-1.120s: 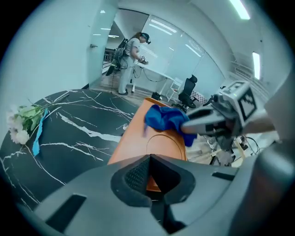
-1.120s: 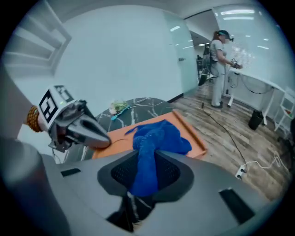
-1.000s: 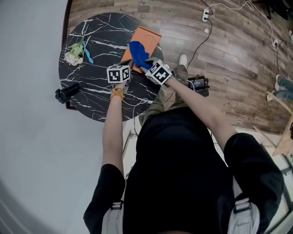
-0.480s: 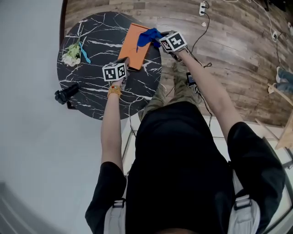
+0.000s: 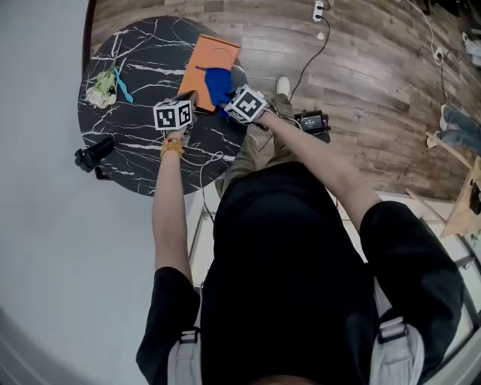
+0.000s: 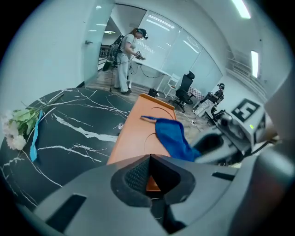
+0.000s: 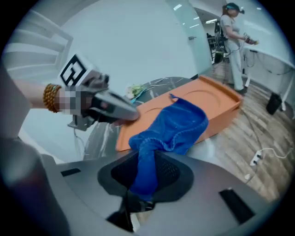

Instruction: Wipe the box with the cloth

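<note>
Cloth, clamped by right gripper fingers, drapes over box; left gripper fingers closed.

I see the flat orange box on the round black marble table, blue cloth atop it, white flowers left.

Bright, even indoor light fills every view. In the left gripper view, ceiling strip lights glow at upper right, and the glass walls wash pale. Shadows are soft and faint. Both gripper views bend hard at the rim, with black corners and an unfocused lower foreground. The right gripper view is smeared at upper left, and only the cloth at centre is fairly crisp. The head view bows the floor planks.
</note>
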The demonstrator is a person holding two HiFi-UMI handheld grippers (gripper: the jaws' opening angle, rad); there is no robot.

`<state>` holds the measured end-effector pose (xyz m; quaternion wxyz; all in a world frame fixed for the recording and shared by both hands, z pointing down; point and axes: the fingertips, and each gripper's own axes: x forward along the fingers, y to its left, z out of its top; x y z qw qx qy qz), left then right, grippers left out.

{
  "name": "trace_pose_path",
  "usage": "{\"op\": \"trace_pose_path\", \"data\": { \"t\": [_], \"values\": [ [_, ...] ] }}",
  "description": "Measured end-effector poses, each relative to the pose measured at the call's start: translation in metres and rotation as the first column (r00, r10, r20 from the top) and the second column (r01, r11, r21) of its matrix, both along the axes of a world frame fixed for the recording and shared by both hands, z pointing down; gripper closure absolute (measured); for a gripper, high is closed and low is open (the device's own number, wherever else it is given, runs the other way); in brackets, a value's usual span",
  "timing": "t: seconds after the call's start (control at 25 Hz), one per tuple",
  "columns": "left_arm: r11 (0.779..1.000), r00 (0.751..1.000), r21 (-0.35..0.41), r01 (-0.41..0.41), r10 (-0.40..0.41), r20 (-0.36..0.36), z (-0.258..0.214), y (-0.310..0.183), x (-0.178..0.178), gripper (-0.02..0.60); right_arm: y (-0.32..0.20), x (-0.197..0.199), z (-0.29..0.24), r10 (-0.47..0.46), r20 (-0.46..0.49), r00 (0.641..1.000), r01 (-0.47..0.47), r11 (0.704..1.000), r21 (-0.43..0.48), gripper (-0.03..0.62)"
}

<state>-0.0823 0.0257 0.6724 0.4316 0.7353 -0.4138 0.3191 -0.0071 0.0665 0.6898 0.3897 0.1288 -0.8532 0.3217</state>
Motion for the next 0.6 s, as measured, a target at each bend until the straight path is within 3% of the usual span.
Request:
{"op": "trace_pose_path", "data": {
  "t": [0.16,0.24,0.32,0.44,0.52,0.6],
  "values": [
    [1.0,1.0,0.008,0.017,-0.018,0.011,-0.001,-0.001,-0.001,0.578,-0.126,0.063,0.007,0.199,-0.069,0.978,-0.195,0.979,0.06,0.512],
    [1.0,1.0,0.016,0.024,-0.024,0.019,-0.001,0.0,0.0,0.578,-0.143,0.069,0.001,0.208,-0.085,0.974,-0.204,0.978,0.049,0.513],
    [0.999,0.999,0.019,0.033,-0.034,0.03,0.0,0.003,-0.003,0.578,-0.118,0.05,-0.001,0.149,-0.078,0.986,-0.146,0.988,0.045,0.513],
    [0.998,0.998,0.018,0.056,-0.056,0.015,0.0,0.005,-0.004,0.578,-0.025,0.005,-0.004,0.004,0.005,1.0,-0.004,1.0,-0.006,0.512],
    [0.999,0.999,0.009,0.045,-0.046,0.019,-0.002,0.006,-0.001,0.578,0.033,-0.017,-0.007,-0.1,0.054,0.994,0.101,0.995,-0.022,0.511],
    [1.0,0.999,0.004,0.028,-0.028,0.029,-0.002,0.006,-0.001,0.578,0.054,-0.022,-0.003,-0.188,0.036,0.981,0.188,0.982,0.01,0.511]
  ]
}}
